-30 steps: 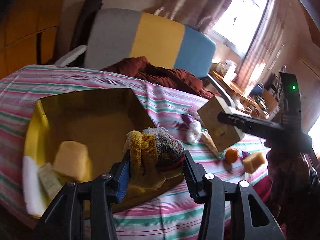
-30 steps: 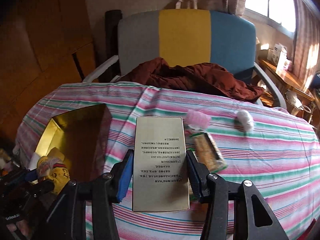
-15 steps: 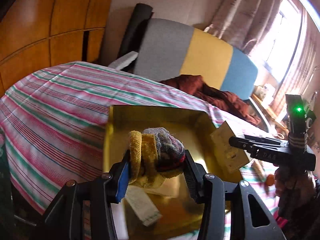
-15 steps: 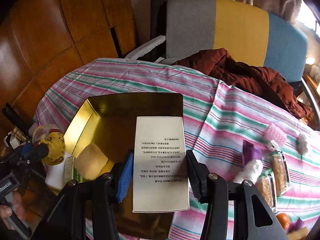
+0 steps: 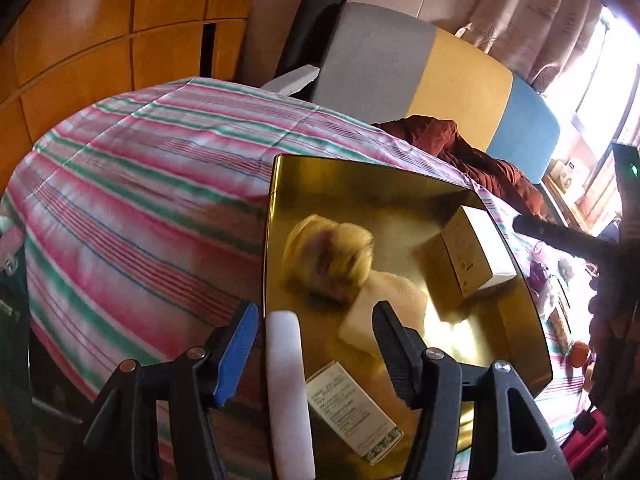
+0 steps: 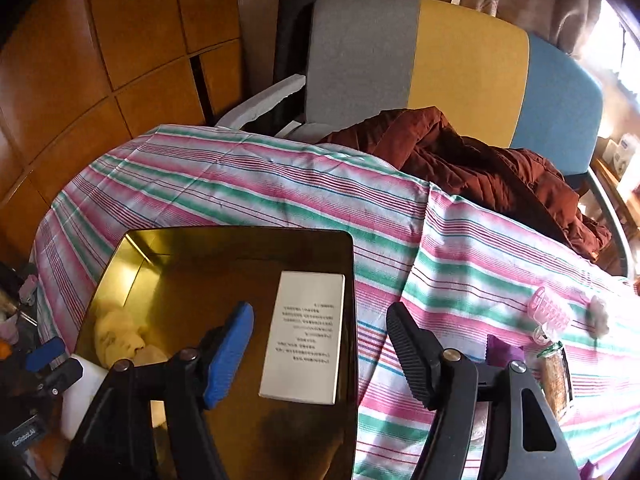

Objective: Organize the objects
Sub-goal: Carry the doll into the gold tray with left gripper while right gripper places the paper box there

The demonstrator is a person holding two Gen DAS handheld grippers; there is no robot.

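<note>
Over the shiny gold metal tray (image 5: 400, 200), both claws, left claw (image 5: 316, 348) and right claw (image 6: 320, 344), have just opened empty; regrip the stiff, light cream cardboard box (image 6: 304, 336) by its long sides.

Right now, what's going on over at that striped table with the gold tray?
A person is tidying small things into the gold tray with a handheld gripper in each hand. The jaws of both have just been opening: the left gripper has let go of a yellow knitted bundle, blurred above the tray, and the right gripper has released a cream box over it. A few small items still lie on the striped cloth.
</note>
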